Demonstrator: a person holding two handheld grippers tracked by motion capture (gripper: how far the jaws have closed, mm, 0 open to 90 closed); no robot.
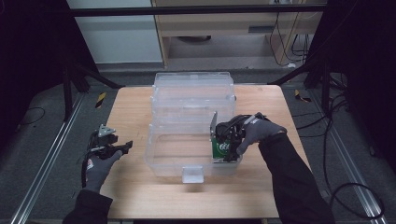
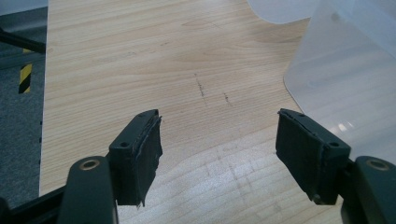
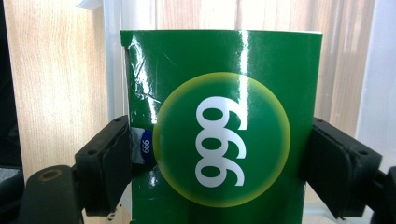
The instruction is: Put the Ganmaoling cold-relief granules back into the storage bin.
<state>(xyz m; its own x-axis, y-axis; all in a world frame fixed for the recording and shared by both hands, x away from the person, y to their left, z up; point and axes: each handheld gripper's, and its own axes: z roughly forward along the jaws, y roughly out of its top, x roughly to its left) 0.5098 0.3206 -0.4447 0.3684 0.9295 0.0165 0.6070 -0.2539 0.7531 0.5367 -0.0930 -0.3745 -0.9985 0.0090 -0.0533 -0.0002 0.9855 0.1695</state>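
The green box [image 3: 224, 135] with the "999" roundel sits between my right gripper's [image 3: 219, 168] jaws, both pads pressed against its sides, so I have it clamped. In the high view the green box [image 1: 219, 148] is at the near right corner of the clear plastic bin [image 1: 161, 161], about four o'clock from the bin's middle, low against the wall. I judge this is the placing step: the box is being lowered into the bin. Whether it rests on the floor of the bin I cannot tell. Next I would ease it down until it stands, then let the jaws go and lift straight up, clear of the rim. My left gripper [image 1: 112, 145] waits at nine o'clock of the bin over the wooden table [image 2: 140, 60], jaws spread apart, holding nothing.
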